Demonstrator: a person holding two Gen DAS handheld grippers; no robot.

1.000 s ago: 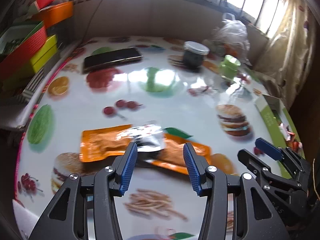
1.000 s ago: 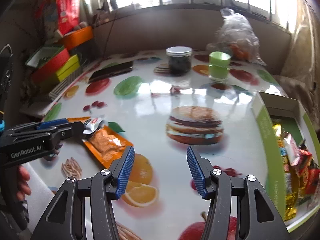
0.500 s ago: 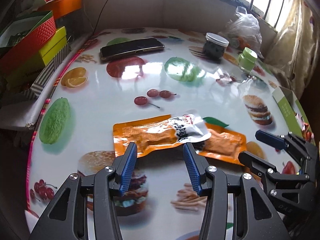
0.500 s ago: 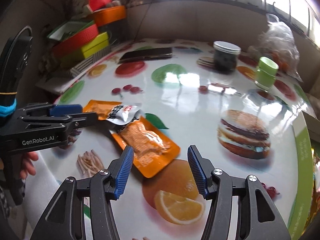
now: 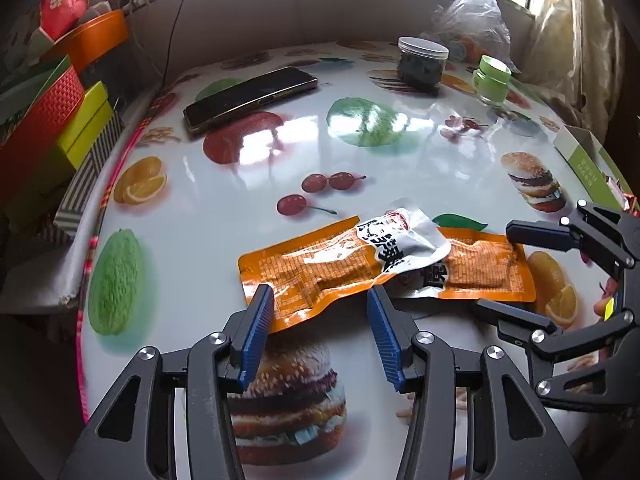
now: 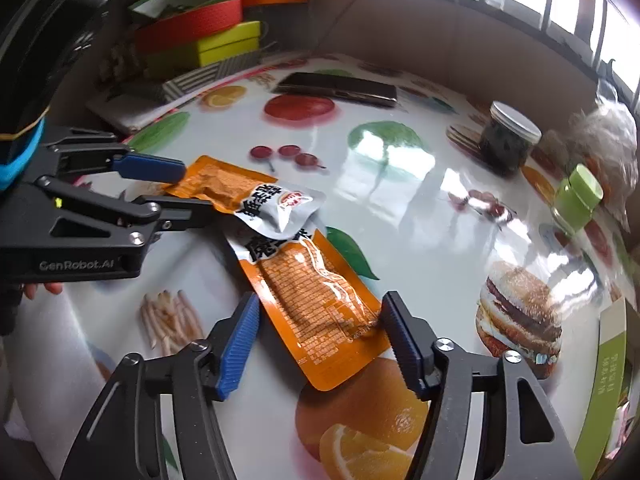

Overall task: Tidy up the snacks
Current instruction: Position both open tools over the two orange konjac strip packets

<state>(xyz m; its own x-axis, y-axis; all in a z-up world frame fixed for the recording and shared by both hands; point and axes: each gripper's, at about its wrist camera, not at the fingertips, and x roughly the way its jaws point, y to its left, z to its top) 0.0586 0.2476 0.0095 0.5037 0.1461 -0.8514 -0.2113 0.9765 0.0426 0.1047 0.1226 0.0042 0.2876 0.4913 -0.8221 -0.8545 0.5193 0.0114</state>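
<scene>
Two orange snack packets with silver tops lie overlapped on the fruit-print table. The left packet (image 5: pixel 316 268) (image 6: pixel 216 184) has its near corner between the fingers of my left gripper (image 5: pixel 318 300) (image 6: pixel 196 186), which stands open without pressing it. The right packet (image 5: pixel 484 272) (image 6: pixel 304 276) lies with its orange end between the fingers of my right gripper (image 6: pixel 320 308) (image 5: pixel 496 266). That gripper's jaws are opening wide, and the pads do not press the packet.
A green snack box (image 5: pixel 584 160) (image 6: pixel 608 364) stands at the table's right edge. A phone (image 5: pixel 250 96), a dark jar (image 5: pixel 422 64), a small green jar (image 5: pixel 492 80) and a plastic bag (image 5: pixel 472 20) sit at the back. Stacked boxes (image 5: pixel 48 120) crowd the left side.
Both grippers have come in and down toward the packets, which now sit between their fingers. The right gripper's jaws have spread wider. The left jaws keep the same gap.
</scene>
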